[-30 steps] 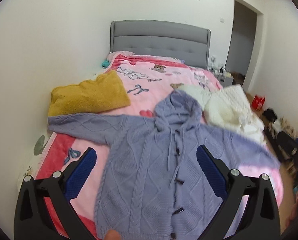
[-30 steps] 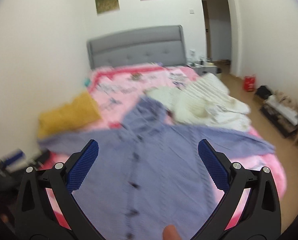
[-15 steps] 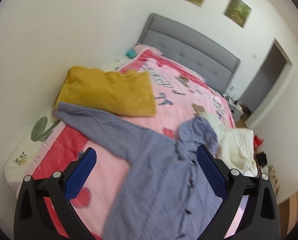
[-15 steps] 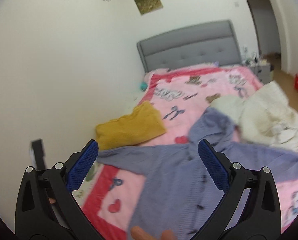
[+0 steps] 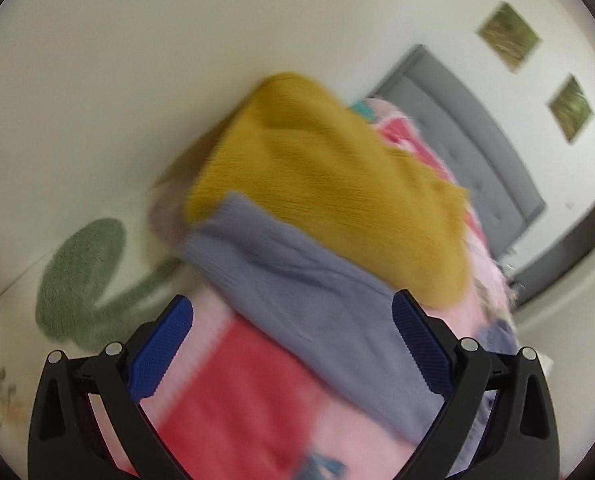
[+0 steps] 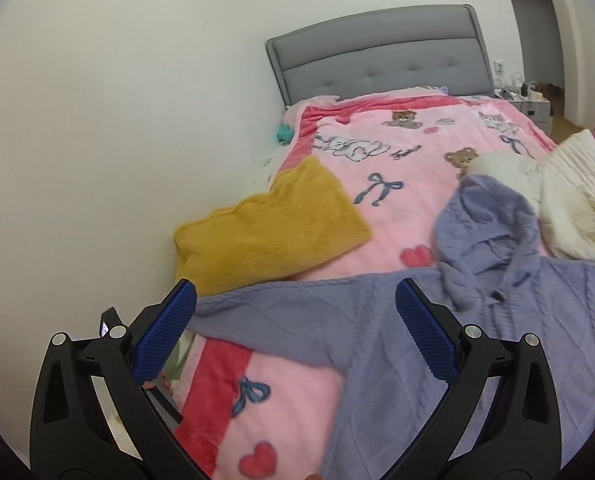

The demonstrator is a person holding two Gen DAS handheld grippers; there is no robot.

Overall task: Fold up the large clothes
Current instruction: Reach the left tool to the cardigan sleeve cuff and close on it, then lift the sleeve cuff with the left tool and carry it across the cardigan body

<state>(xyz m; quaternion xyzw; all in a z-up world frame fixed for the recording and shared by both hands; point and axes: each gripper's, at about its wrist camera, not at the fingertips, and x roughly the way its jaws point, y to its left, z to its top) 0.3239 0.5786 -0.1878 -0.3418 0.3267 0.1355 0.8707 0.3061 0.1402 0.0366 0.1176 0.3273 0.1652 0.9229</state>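
A lavender cable-knit hooded cardigan [image 6: 437, 340] lies spread flat on the pink bed, its hood toward the headboard. Its left sleeve [image 5: 297, 280] stretches toward the wall side of the bed. In the blurred left wrist view my left gripper [image 5: 293, 330] is open, low and close over that sleeve near its cuff, with nothing between its fingers. Seen in the right wrist view, my right gripper [image 6: 295, 330] is open too, above the same sleeve near the shoulder, holding nothing.
A folded mustard-yellow garment [image 6: 269, 232] lies by the wall, just beyond the sleeve end. White knitwear [image 6: 569, 208] is piled at the right of the hood. The white wall [image 6: 117, 140] runs along the bed's left side, the grey headboard [image 6: 377, 56] at the far end.
Both grippers have swung left and dropped toward the cardigan's left sleeve. The left one has gone closest, near the cuff. Both stay open.
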